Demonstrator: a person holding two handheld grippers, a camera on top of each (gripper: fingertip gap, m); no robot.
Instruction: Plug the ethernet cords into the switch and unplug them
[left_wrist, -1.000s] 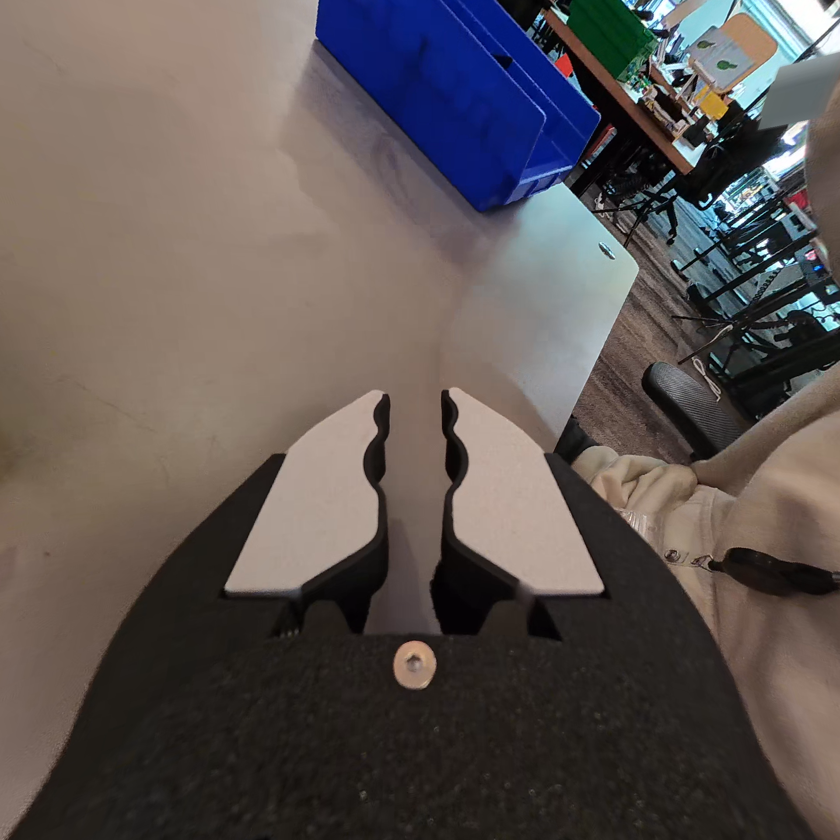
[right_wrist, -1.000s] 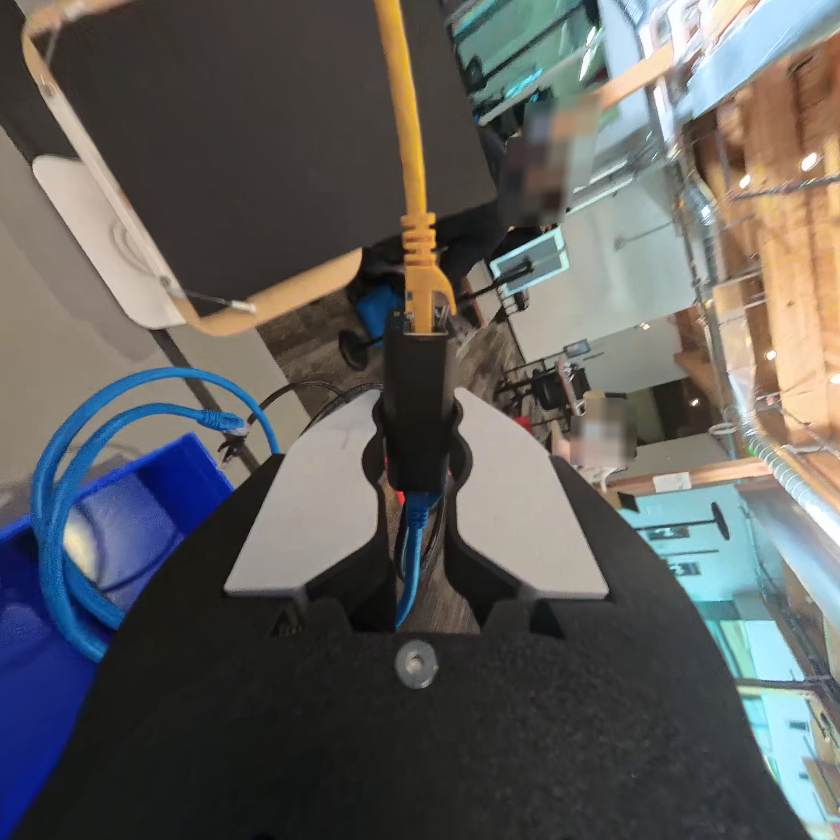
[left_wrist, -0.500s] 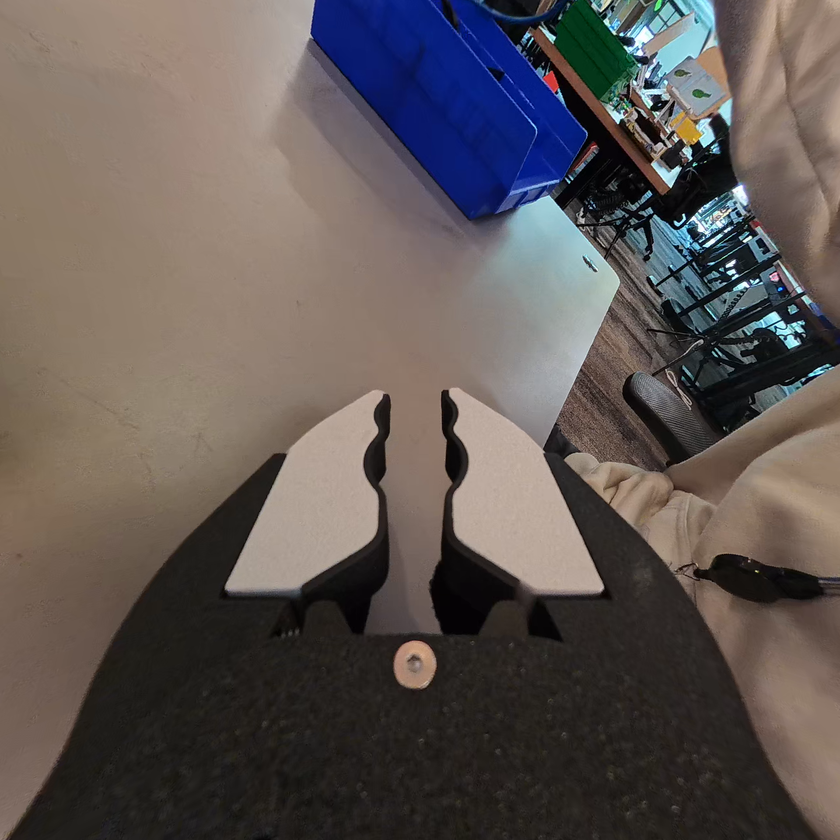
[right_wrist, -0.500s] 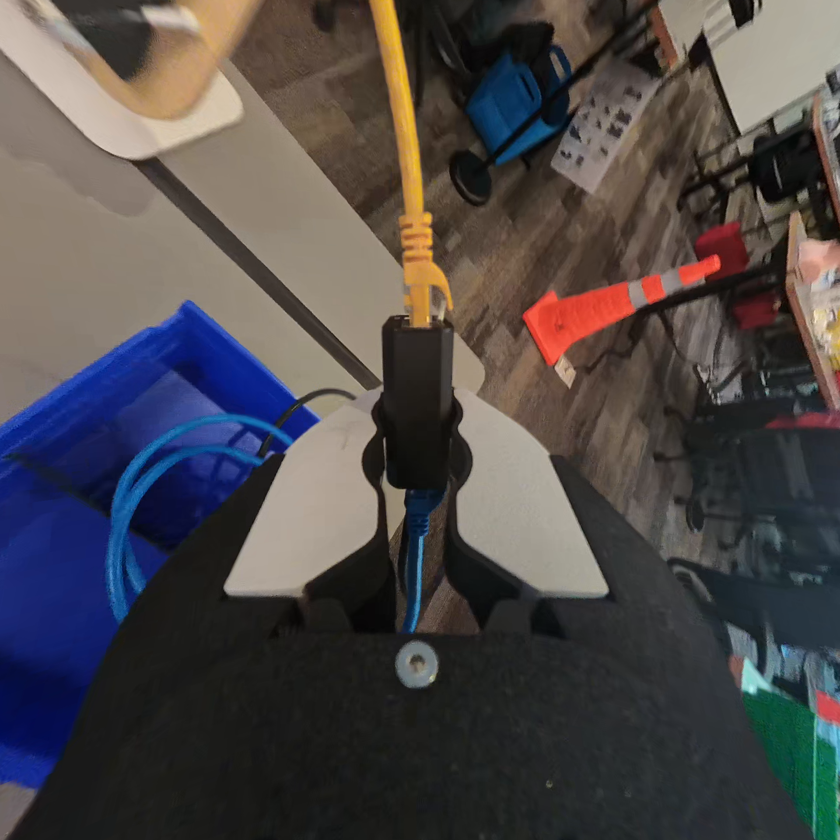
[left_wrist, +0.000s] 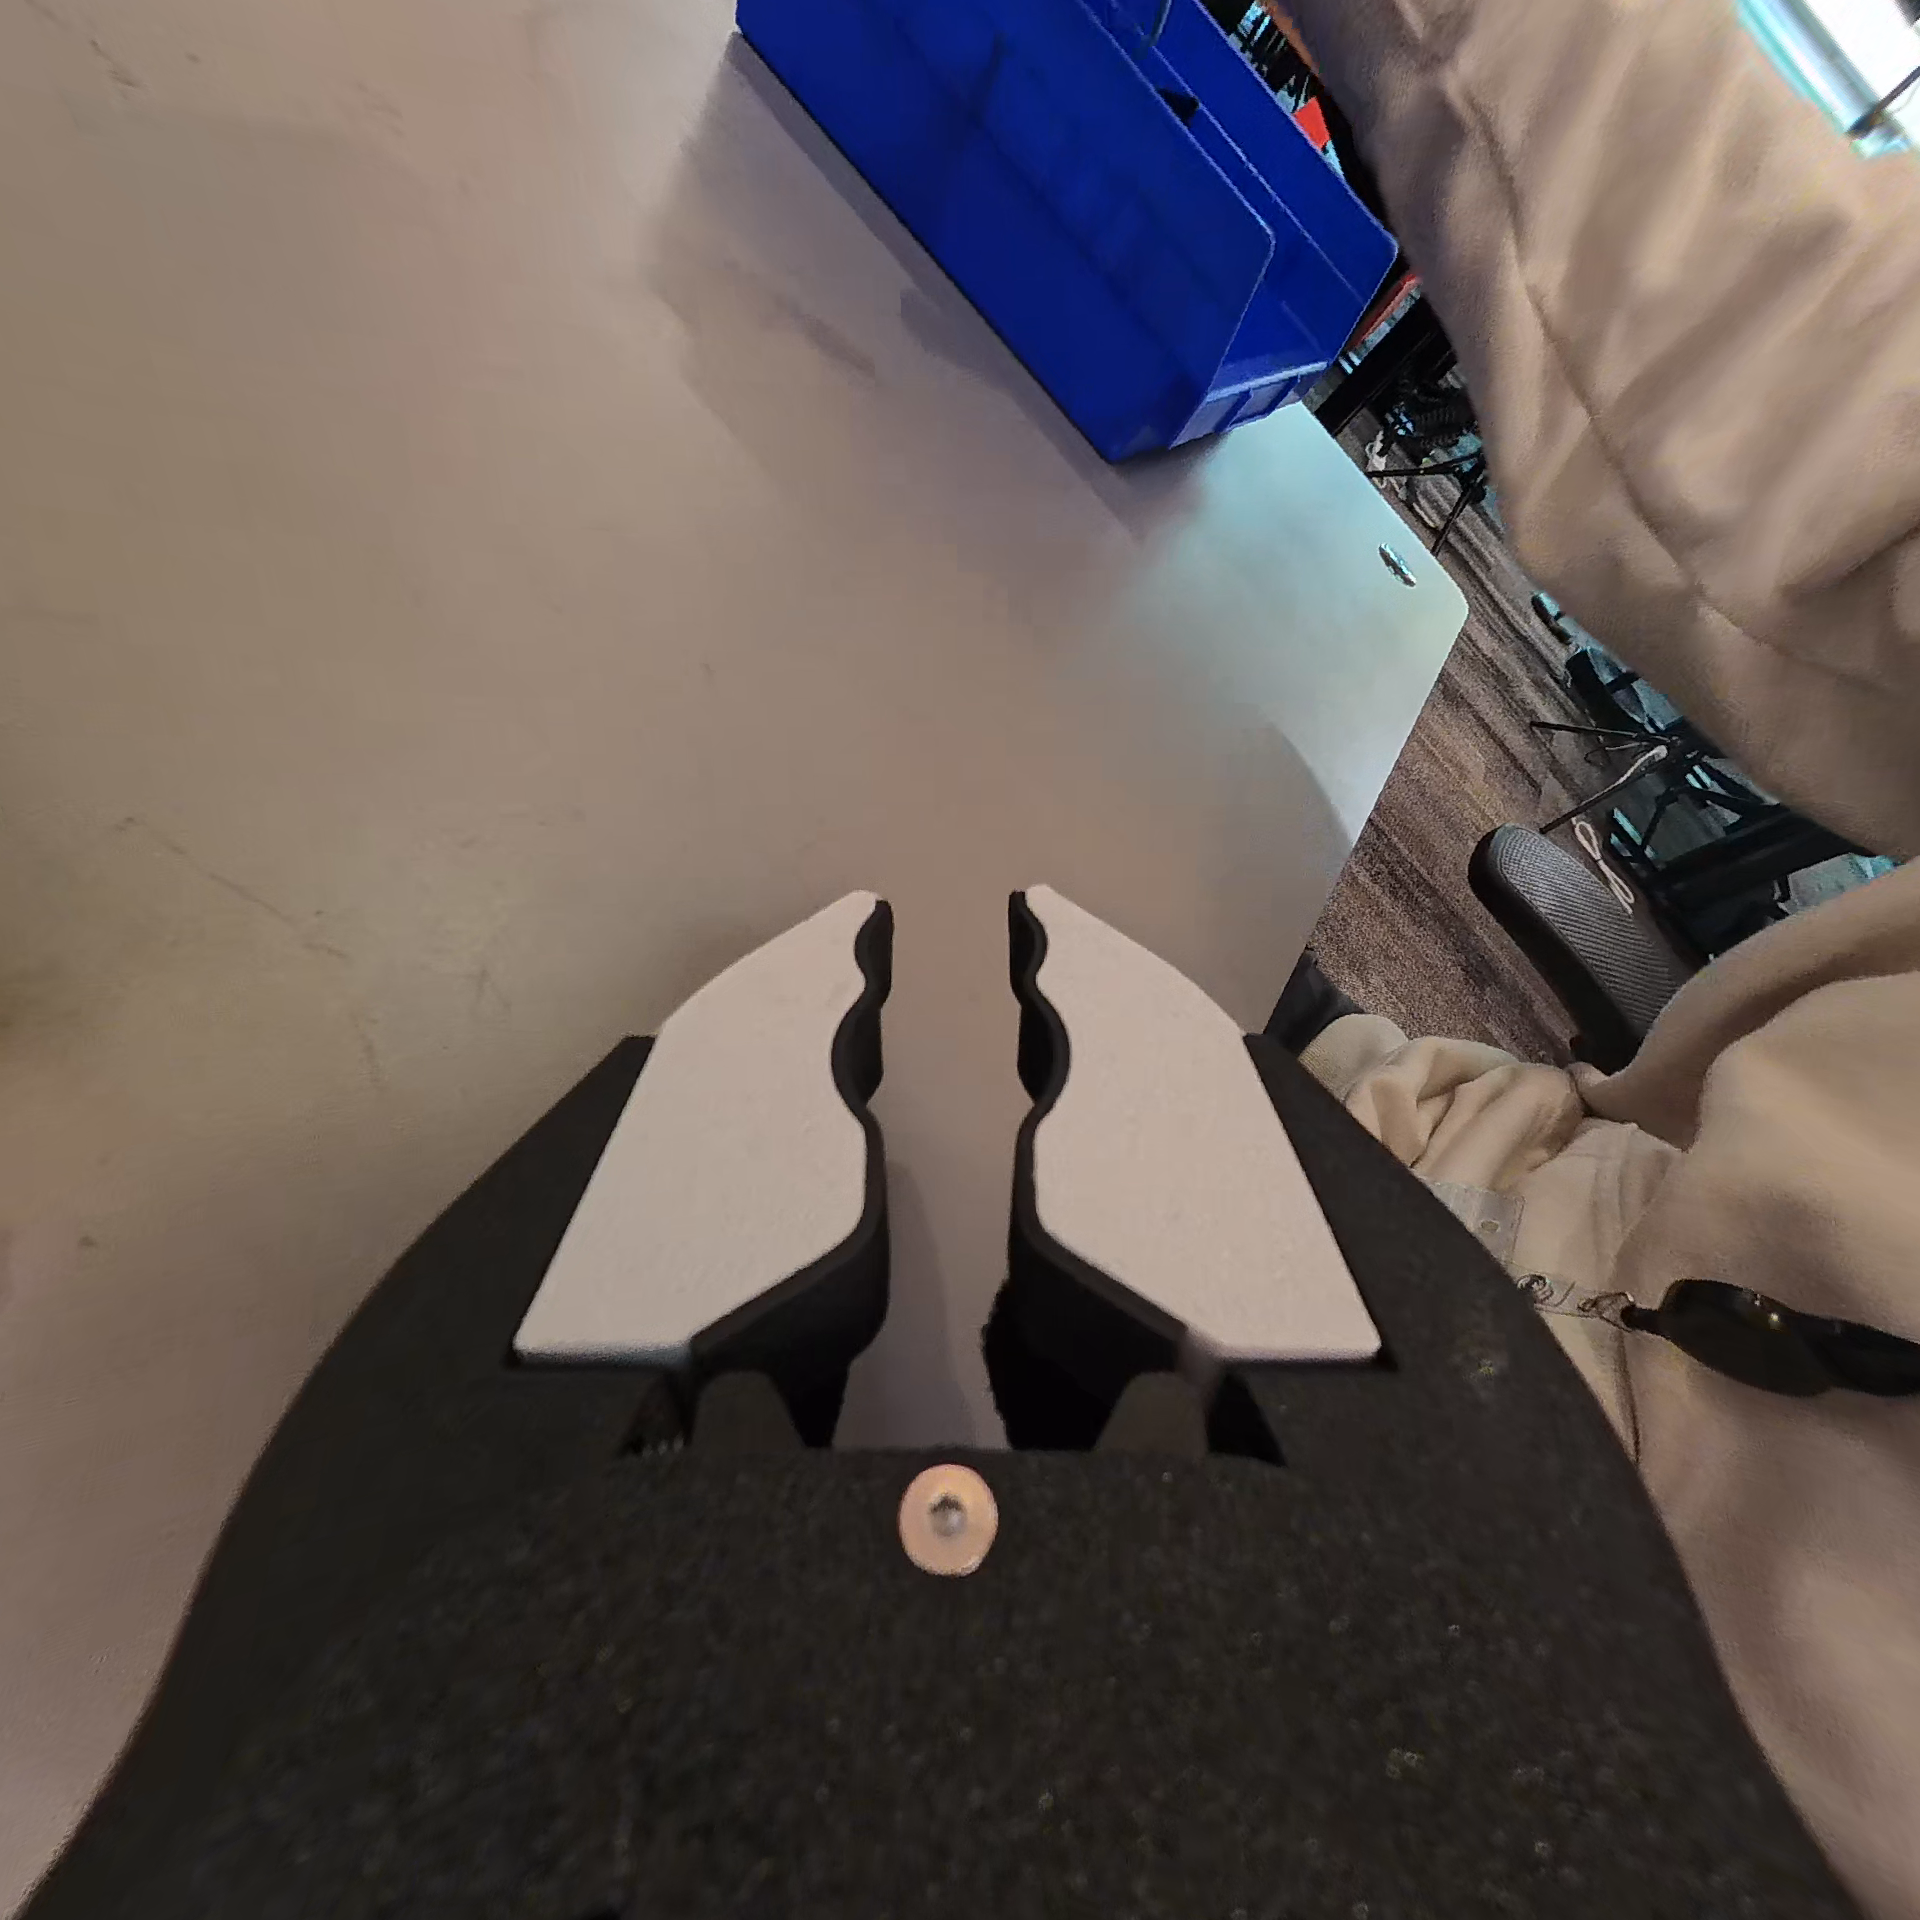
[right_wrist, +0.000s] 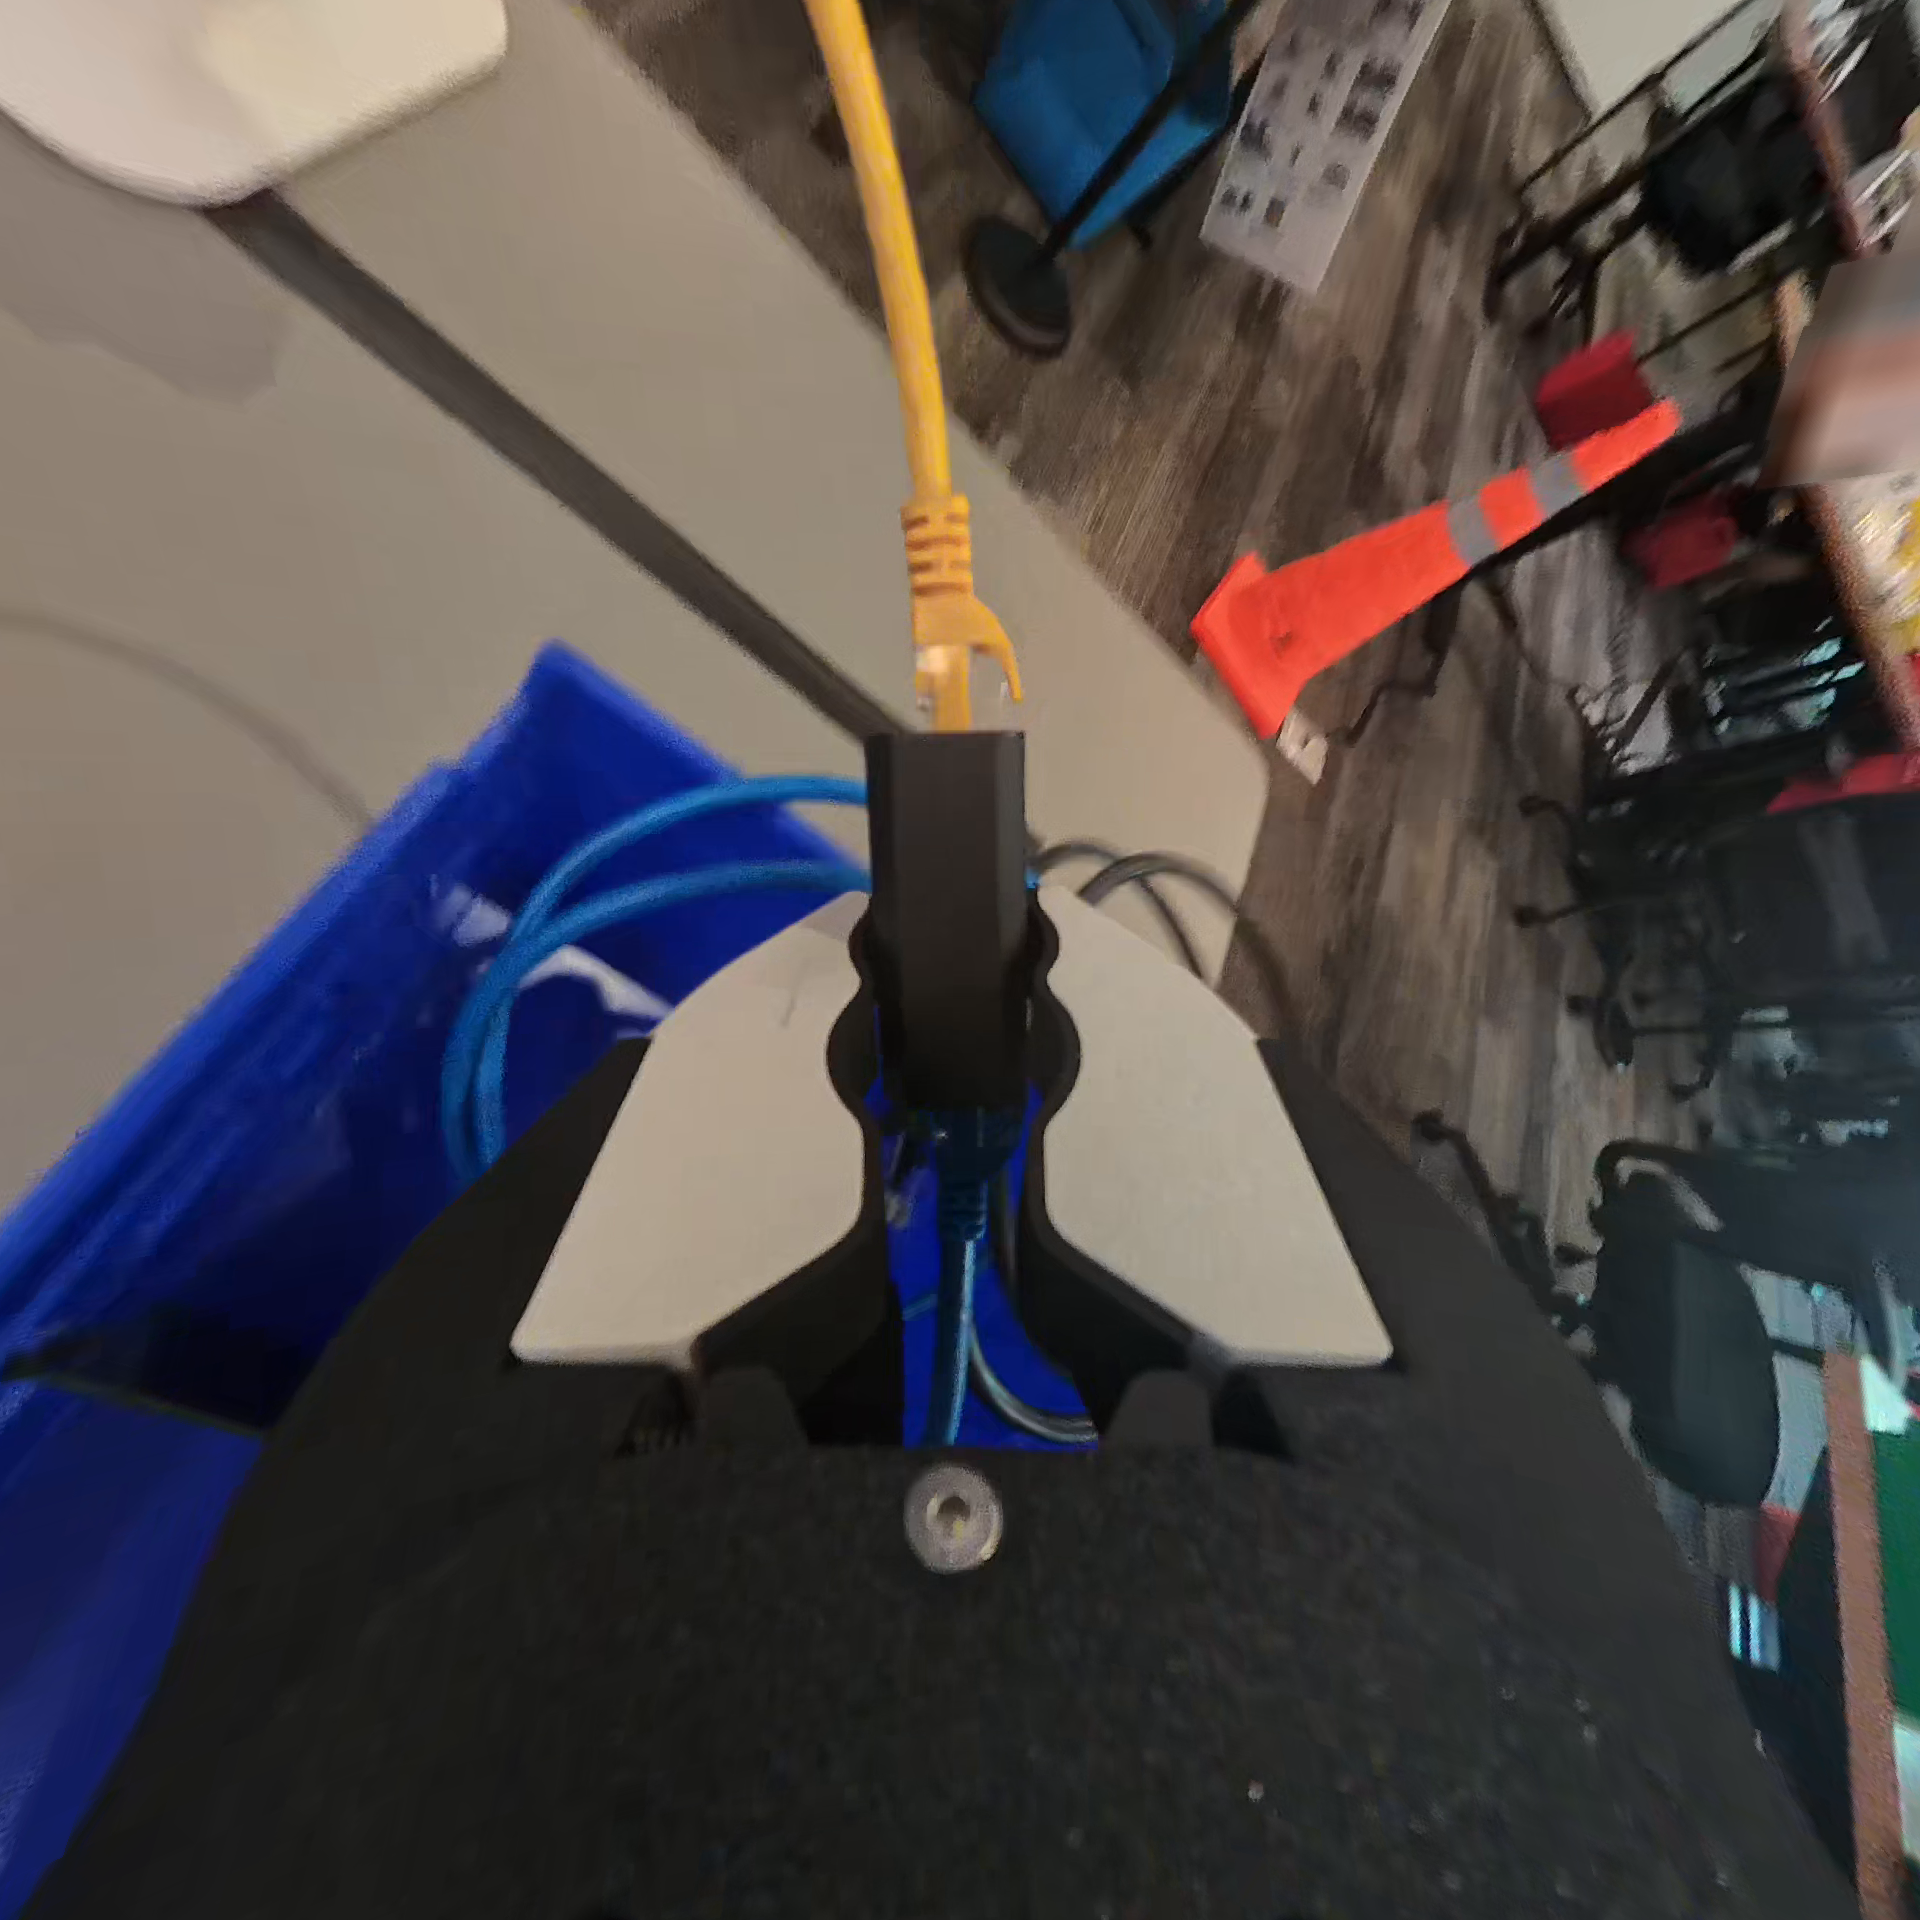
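My right gripper (right_wrist: 948, 935) is shut on a small black switch block (right_wrist: 945, 914) and holds it in the air above the blue bin (right_wrist: 260, 1122). A yellow ethernet cord (right_wrist: 904, 312) is plugged into the block's far end. A blue ethernet cord (right_wrist: 540, 935) is plugged into its near end and loops down over the bin. My left gripper (left_wrist: 948, 925) is open and empty, low over the bare grey table (left_wrist: 416, 520), well short of the blue bin (left_wrist: 1091, 208).
A person's beige sleeve (left_wrist: 1662, 364) hangs at the right of the left wrist view. The table edge (left_wrist: 1382, 748) drops to wood floor with chairs. An orange traffic cone (right_wrist: 1434, 540) lies on the floor, and a grey cable (right_wrist: 1153, 883) trails by the bin. Across from one pair of fingers to the other is roughly 55 cm.
My right gripper has swung downward with the switch block, from facing a dark board and the room to facing the table edge, bin and floor. The sleeve has come further into the left wrist view.
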